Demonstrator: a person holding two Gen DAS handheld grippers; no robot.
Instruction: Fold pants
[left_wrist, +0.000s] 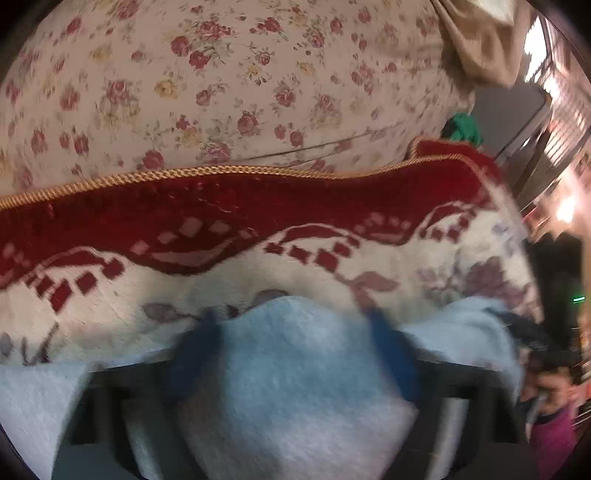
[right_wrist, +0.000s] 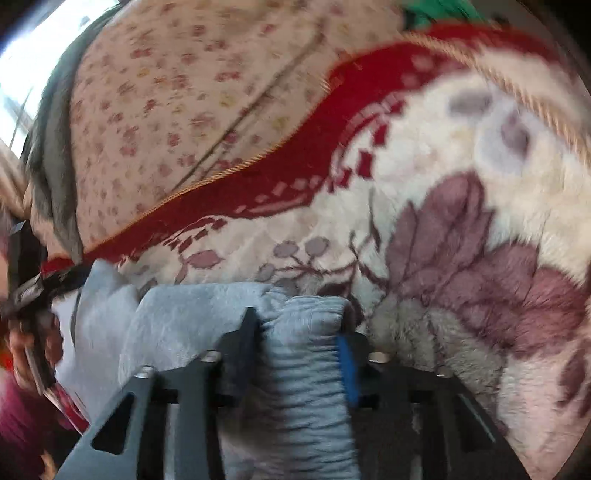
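Both grippers clamp the pants (right_wrist: 306, 354): left gripper (left_wrist: 291, 332) on a broad fold, right gripper (right_wrist: 299, 332) on the gathered band; cloth spans between them across the blanket (left_wrist: 258, 266).

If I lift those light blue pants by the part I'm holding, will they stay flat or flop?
Likely floppy: the pants bunch into wrinkles between the right claw. Probably light, draping loosely around the left claw. The fuzzy blanket may drag them.
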